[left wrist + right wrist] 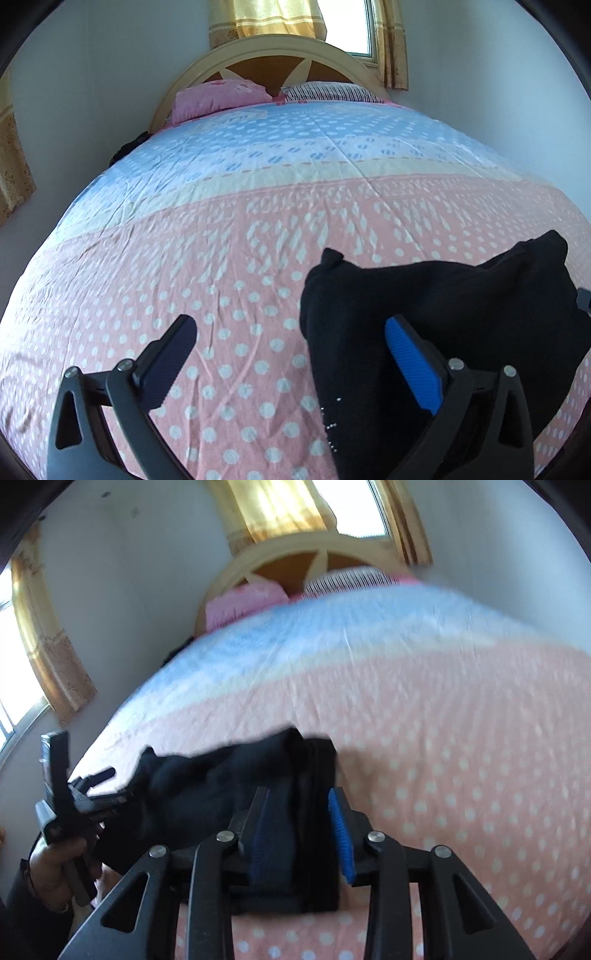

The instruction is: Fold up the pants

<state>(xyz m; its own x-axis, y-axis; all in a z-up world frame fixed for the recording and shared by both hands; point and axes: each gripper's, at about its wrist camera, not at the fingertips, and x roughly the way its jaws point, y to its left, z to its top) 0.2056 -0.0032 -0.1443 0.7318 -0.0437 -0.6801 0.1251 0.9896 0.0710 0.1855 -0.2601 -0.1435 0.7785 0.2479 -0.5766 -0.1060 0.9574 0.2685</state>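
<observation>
Black pants lie bunched in a folded heap on the pink dotted bedspread, near the bed's front edge. My left gripper stands wide open. Its left finger is over bare bedspread and its blue-padded right finger is over the heap's left part, with nothing pinched. In the right wrist view the pants run from the left into my right gripper. Its jaws are partly apart, the cloth's folded right end lies between the blue pads, and I see no squeeze on it.
The bed runs away to a wooden headboard, with a pink pillow and a striped pillow. Curtains and a window are behind it, and white walls flank both sides. A person's hand grips the left tool at the lower left.
</observation>
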